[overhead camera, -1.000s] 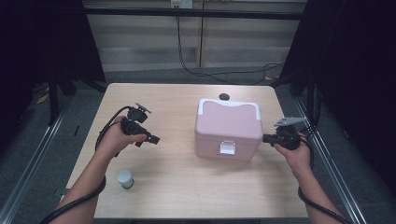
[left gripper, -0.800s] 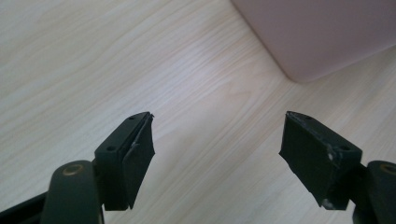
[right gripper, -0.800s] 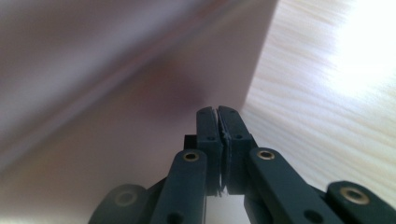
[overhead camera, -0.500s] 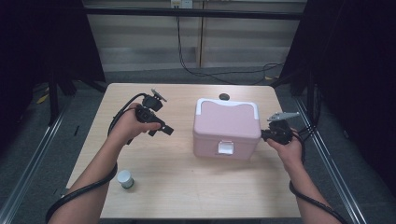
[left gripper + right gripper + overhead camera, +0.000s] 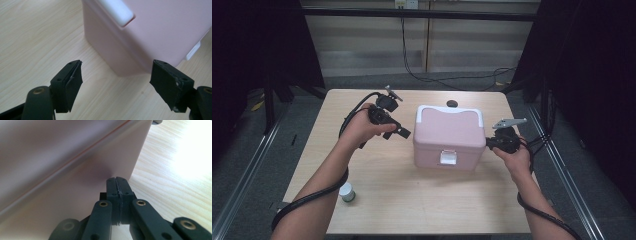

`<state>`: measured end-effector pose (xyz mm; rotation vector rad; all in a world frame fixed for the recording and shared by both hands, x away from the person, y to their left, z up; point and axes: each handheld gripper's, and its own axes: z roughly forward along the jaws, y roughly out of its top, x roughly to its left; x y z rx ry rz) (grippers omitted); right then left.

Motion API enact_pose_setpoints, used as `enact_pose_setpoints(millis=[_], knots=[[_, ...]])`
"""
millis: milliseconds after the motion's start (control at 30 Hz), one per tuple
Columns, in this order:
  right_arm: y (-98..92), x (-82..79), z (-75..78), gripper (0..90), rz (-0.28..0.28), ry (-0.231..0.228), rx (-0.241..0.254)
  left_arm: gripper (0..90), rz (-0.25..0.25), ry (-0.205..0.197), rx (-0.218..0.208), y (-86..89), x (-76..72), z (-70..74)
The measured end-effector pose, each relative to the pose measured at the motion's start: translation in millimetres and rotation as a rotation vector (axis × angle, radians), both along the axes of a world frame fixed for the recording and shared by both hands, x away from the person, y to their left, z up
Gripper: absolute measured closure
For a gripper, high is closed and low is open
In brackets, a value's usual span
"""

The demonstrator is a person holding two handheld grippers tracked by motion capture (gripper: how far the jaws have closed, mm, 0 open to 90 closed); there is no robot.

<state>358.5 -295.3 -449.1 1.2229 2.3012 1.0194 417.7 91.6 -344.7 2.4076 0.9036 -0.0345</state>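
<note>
A pink box [image 5: 449, 135] with a white handle and a white front latch [image 5: 447, 158] stands mid-table. My left gripper [image 5: 401, 132] hovers just left of it, jaws open and empty. In the left gripper view its fingers [image 5: 70, 82] frame the pink box's [image 5: 155, 32] left lower corner. My right gripper [image 5: 489, 143] is at the box's right side, shut with nothing between the jaws. In the right gripper view its closed tips [image 5: 117, 182] sit right at the pink wall [image 5: 62, 170]; I cannot tell if they touch it.
A small white jar with a green base [image 5: 346, 192] stands near the table's front left. A dark round object [image 5: 452, 104] lies behind the box. The wooden table [image 5: 412, 200] ends in dark floor on all sides; cables trail from both grippers.
My left hand has moved up and right, from the table's left part to just beside the box. My right hand has edged in toward the box's right wall.
</note>
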Motion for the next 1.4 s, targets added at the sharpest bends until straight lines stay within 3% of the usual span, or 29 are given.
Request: enact_pose_setpoints(millis=[333,500,833,1400], knots=[[13.3,3.2,2.3,88.2,0.027,-0.006,-0.003,24.4,0.017,0.007,-0.048,-13.2,2.8,4.0],[23.9,5.2,3.1,88.3,0.051,-0.002,-0.010,27.3,0.020,0.019,-0.031,-16.5,2.8,0.9],[41.4,8.1,4.6,89.3,0.093,-0.006,-0.018,29.1,0.057,0.068,-0.028,-4.2,2.0,0.0],[61.0,8.4,9.2,89.8,0.144,0.007,-0.018,29.4,0.091,0.059,-0.006,13.1,-8.3,2.2]])
